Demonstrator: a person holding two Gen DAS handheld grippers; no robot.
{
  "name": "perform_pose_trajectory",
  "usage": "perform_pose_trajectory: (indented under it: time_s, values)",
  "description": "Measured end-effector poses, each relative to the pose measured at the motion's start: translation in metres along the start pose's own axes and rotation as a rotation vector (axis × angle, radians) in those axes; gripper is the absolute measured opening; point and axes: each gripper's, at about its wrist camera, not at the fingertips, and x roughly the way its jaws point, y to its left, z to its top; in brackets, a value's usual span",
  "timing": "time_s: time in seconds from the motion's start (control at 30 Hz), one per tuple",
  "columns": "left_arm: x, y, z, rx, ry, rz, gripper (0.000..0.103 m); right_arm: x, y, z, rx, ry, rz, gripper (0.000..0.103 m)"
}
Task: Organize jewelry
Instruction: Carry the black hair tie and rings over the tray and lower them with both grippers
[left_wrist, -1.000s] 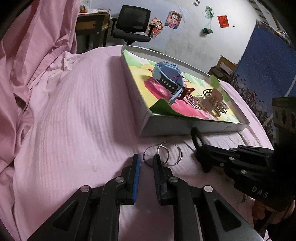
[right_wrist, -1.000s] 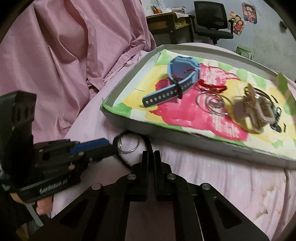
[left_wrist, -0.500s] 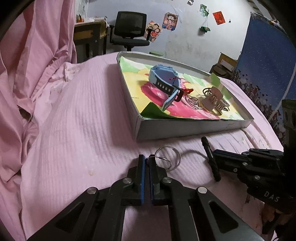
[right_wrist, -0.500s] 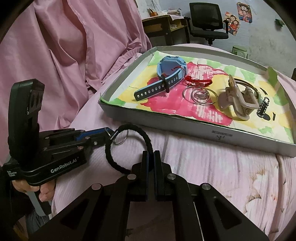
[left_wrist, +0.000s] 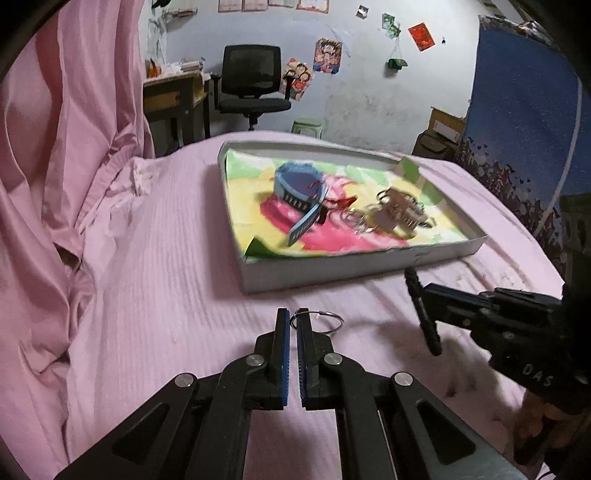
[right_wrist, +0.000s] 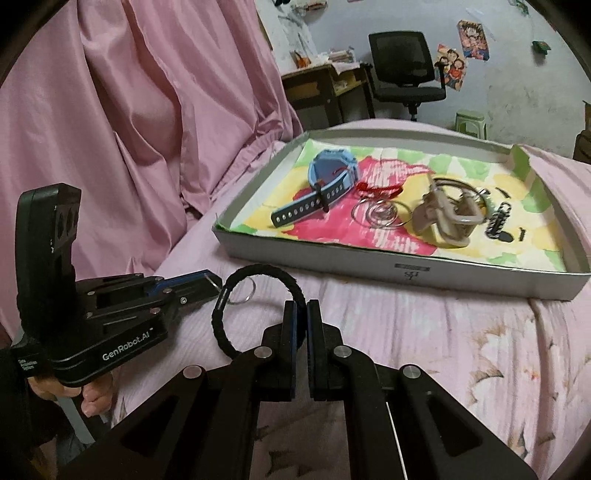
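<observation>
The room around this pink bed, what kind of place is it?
Most likely a lived-in bedroom or dorm room: a bed under a pink sheet, a desk with an office chair, and cartoon posters on the wall.

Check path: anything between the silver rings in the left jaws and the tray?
Only the tray's near wall, which the silver rings must clear. The pink bedsheet in between is bare; the right gripper, holding the black braided bracelet, is off to the side.

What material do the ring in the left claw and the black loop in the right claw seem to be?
Ring: likely metal wire, thin, silvery, with a bright glint. Black loop: probably braided cord or textile, matte with a ribbed surface; a small metal-looking clasp joins it. Neither can be confirmed by look alone.
</observation>
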Motion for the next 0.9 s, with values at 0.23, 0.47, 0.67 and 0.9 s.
perform_pose_trajectory:
  time_s: [0.23, 0.47, 0.67, 0.9]
  values:
    - [-0.018, -0.015, 0.026, 0.01, -0.058, -0.015, 0.004, -0.018, -0.004, 0.004, -0.003, -0.057, -0.017, 0.004]
    - [-0.012, -0.026, 0.055, -0.011, -0.11, -0.035, 0.004, -0.039, -0.025, 0.024, 0.007, -0.128, -0.069, 0.004]
    - [0.012, -0.033, 0.079, -0.045, -0.118, -0.049, 0.004, -0.043, -0.041, 0.053, -0.012, -0.173, -0.137, 0.004]
    - [0.048, -0.041, 0.096, -0.077, -0.094, -0.059, 0.004, -0.029, -0.059, 0.081, -0.01, -0.191, -0.203, 0.004]
